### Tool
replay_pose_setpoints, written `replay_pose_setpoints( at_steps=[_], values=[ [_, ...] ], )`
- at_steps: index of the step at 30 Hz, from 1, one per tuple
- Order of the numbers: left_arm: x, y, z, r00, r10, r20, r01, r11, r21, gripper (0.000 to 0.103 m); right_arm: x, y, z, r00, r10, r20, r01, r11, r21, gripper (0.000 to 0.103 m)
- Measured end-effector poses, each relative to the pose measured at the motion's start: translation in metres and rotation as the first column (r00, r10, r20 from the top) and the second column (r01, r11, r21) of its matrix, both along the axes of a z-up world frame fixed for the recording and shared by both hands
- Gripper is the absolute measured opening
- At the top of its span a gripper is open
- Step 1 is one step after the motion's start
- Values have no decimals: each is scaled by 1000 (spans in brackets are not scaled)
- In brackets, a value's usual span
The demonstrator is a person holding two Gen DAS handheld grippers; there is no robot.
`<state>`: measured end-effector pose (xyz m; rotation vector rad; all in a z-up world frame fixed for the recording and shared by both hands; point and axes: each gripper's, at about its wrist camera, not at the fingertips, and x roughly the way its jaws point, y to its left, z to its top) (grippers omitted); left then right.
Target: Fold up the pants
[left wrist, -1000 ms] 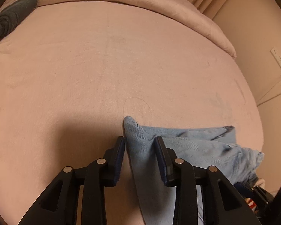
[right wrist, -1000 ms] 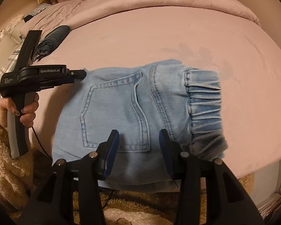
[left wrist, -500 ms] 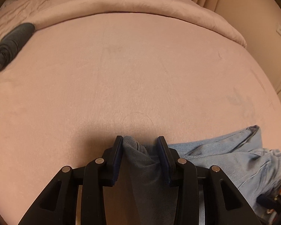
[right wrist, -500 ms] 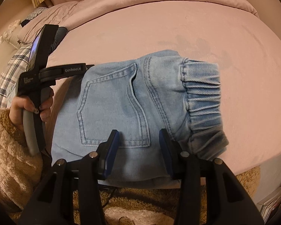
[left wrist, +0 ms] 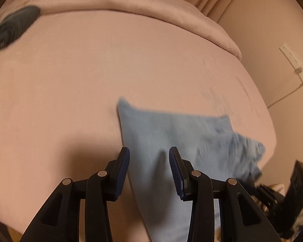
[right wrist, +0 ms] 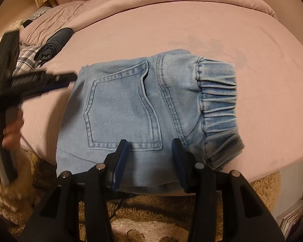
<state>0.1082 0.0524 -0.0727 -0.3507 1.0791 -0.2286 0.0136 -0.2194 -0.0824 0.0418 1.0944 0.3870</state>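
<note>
Tools point(right wrist: 149, 157) over apparently folded jeans point(right wrist: 143, 104)

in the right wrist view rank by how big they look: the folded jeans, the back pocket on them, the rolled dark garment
1. Folded jeans, largest.
2. Back pocket, a large part of the jeans.
3. Rolled dark garment, smallest, though it lies farther from the camera, so its true size is unsure.

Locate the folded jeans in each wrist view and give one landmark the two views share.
Left wrist view: the folded jeans lie lower centre to right, blurred, running down between the left gripper's fingers.
Right wrist view: the folded jeans fill the centre, back pocket up, elastic waistband at right, at the bed's near edge.
Shared landmark: the dark rolled garment, upper left in both.
</note>
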Motion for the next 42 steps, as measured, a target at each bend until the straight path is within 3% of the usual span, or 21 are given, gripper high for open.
replay_pose_setpoints(
  at_steps=[4, 6, 9, 18, 22, 23, 25, 27, 28, 30, 34, 38, 42],
  values=[
    [-24, -12, -13, 1000, -8, 0, 8, 1000, 23, 40, 0, 1, 0, 1000, 1, 1, -1, 1000, 6, 44],
    [-33, -18, -26, 999, -6, -38, 7, 999, 45, 40, 0, 1, -2, 1000, 2, 2, -2, 1000, 8, 44],
    [-42, -16, -33, 999, 12, -38, -12, 1000, -2, 40, -1, 1, -2, 1000, 1, 0, -1, 1000, 10, 45],
    [-66, -22, -32, 994, -75, -77, 75, 997, 8, 40, 1, 0, 1, 1000, 2, -4, -2, 1000, 17, 45],
    [-71, -13, -28, 991, -82, -107, 76, 996, -56, 40, -2, -11, 13, 1000, 23, 3, -24, 999, 43, 46],
    [-71, -9, -26, 991, -80, -107, 74, 995, -63, 41, -4, -16, 19, 1000, 25, 12, -26, 998, 62, 48],
    [-66, -1, -17, 995, -59, -84, 55, 997, -59, 50, -7, -31, 33, 999, 4, 46, -8, 995, 99, 65],
    [-62, 2, -11, 999, -35, -39, 32, 997, -72, 67, -5, -53, 42, 997, -33, 72, 23, 990, 137, 77],
    [-57, 5, -8, 999, -25, -22, 23, 996, -87, 70, -2, -60, 42, 996, -53, 74, 42, 989, 140, 79],
    [-46, 5, -7, 1000, -29, -10, 28, 993, -118, 74, 8, -81, 34, 992, -114, 46, 106, 985, 138, 82],
    [-26, -6, -17, 998, -48, -29, 44, 993, -109, 74, 34, -108, 3, 988, -121, -97, 144, 949, 282, 82],
    [-17, -20, -31, 995, -83, -57, 76, 989, -126, 74, 47, -104, -24, 983, -26, -182, 92, 928, 361, 81],
    [-7, -25, -34, 995, -90, -43, 85, 990, -114, 74, 53, -80, -37, 975, 93, -200, 3, 902, 431, 80]
  ],
)
